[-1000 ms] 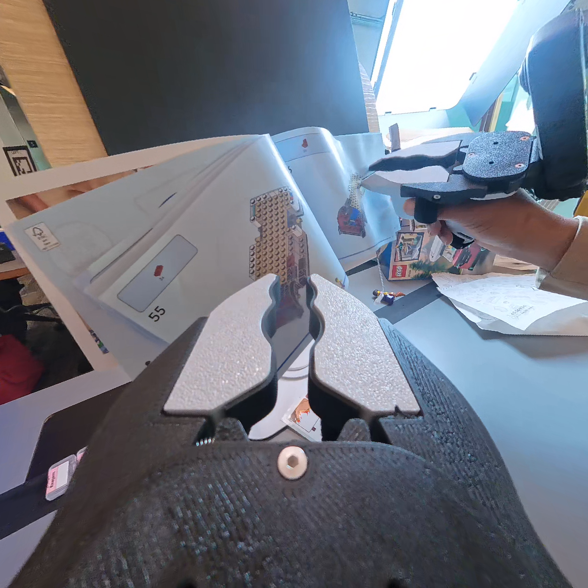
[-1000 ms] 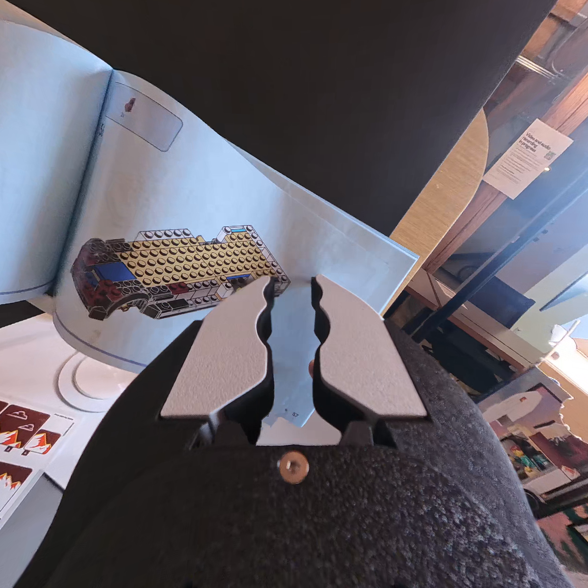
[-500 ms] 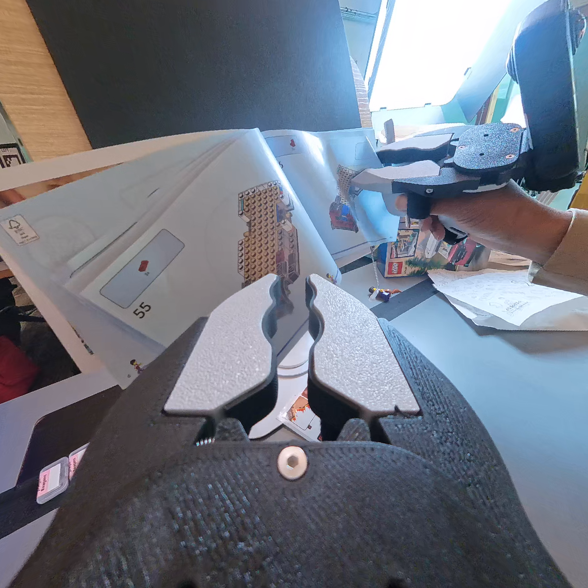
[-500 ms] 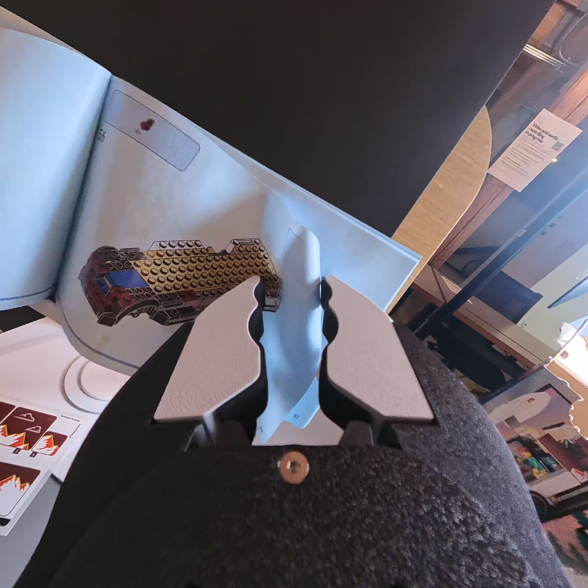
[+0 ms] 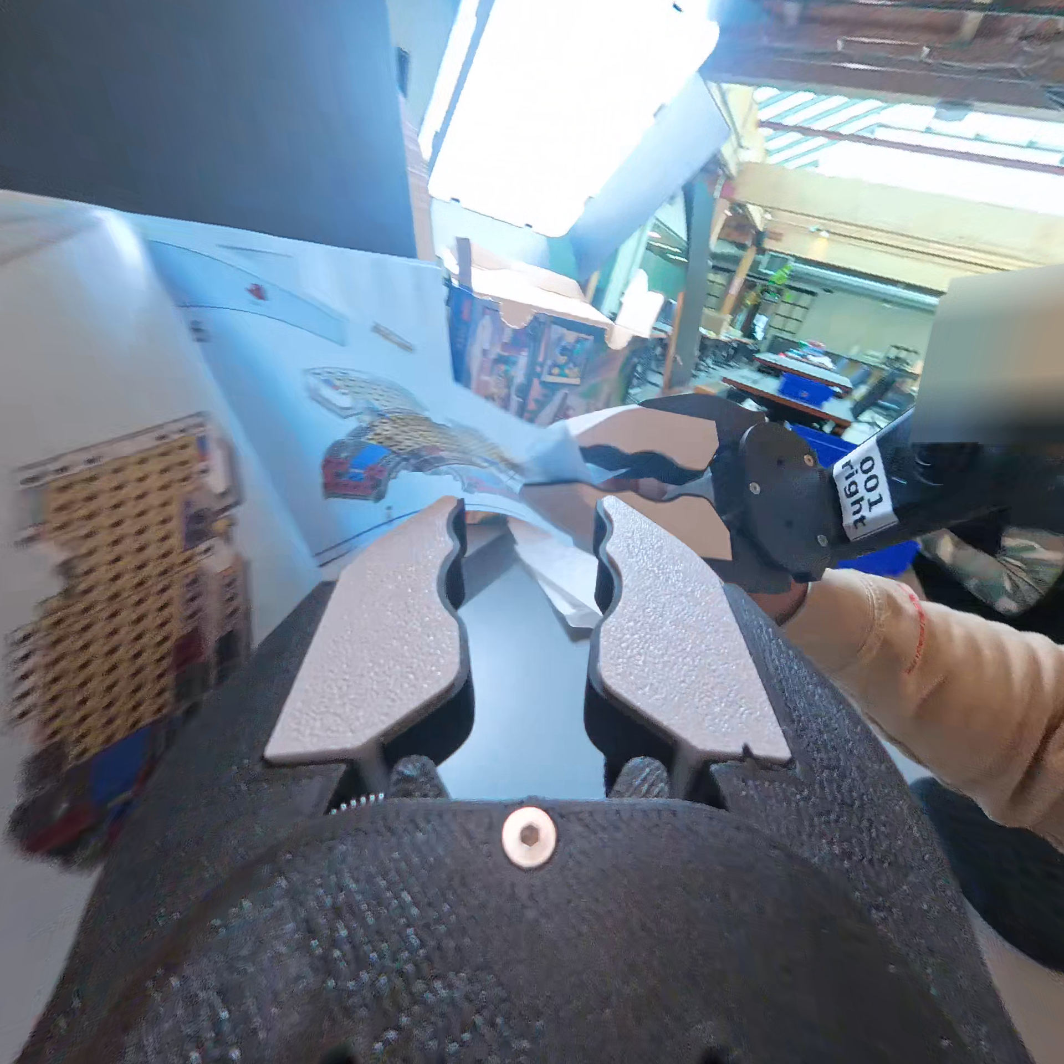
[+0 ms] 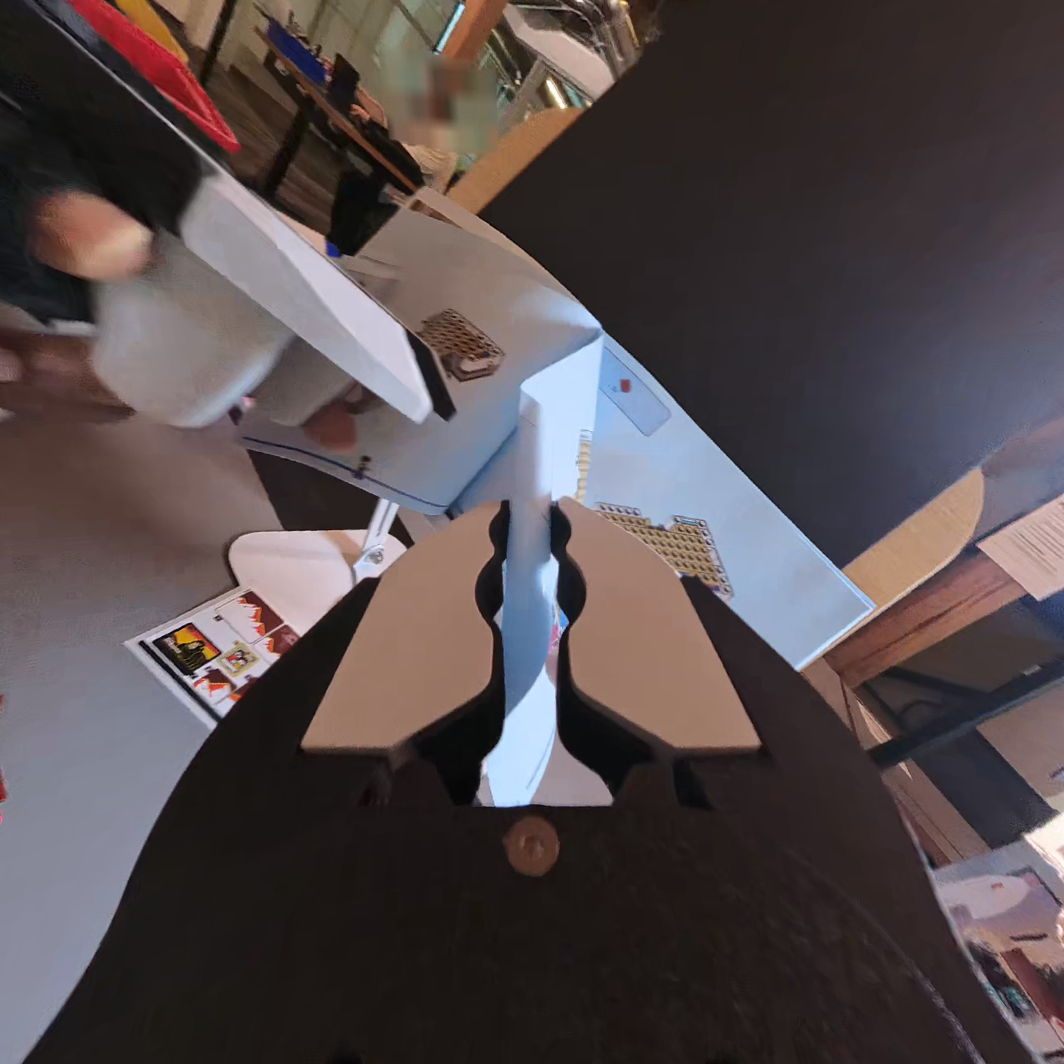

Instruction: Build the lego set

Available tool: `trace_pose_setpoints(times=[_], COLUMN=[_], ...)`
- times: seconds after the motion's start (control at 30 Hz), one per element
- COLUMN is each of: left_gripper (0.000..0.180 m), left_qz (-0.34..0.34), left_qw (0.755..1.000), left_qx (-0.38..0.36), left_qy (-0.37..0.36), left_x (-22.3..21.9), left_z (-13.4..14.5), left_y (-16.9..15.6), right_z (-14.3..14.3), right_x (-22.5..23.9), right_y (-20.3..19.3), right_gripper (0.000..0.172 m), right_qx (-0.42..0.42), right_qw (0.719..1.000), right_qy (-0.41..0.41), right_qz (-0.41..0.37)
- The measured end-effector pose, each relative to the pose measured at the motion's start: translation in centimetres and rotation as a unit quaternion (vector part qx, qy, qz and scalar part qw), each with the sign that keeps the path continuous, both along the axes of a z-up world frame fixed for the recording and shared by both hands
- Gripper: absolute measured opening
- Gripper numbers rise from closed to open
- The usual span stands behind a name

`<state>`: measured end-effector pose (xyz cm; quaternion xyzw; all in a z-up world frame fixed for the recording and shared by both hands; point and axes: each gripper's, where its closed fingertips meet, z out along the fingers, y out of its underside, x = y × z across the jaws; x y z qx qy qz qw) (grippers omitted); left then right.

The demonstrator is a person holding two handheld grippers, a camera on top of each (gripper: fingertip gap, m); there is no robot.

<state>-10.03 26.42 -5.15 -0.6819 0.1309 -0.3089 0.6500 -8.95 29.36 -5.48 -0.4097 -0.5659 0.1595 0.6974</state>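
Over the smooth grey table point(image 5: 518, 662), right tongs point(image 6: 529, 509) pinch a glossy page point(image 6: 527, 604); left tongs point(image 5: 527, 512) gape, holding nothing.

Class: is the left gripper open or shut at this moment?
Open: the left gripper shows grey table between its spread fingers, gripping nothing.

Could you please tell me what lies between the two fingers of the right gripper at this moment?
A pale blue page of the instruction booklet runs edge-on between the right gripper's fingers, which pinch it; the left wrist view shows this too.
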Motion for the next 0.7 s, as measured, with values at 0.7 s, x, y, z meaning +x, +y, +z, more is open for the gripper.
trace_pose_setpoints(times=[0.7], left_gripper=[0.029], left_qz=[-0.020], left_qw=[0.996], left_qx=[0.070], left_qy=[0.055], left_x=[3.8], left_z=[3.2], left_y=[0.5], right_z=[-2.2], right_x=[2.0], right_y=[-1.1], right_gripper=[0.026], right_qx=[0.082], right_qw=[0.985], right_qy=[0.034], right_qz=[-0.150])
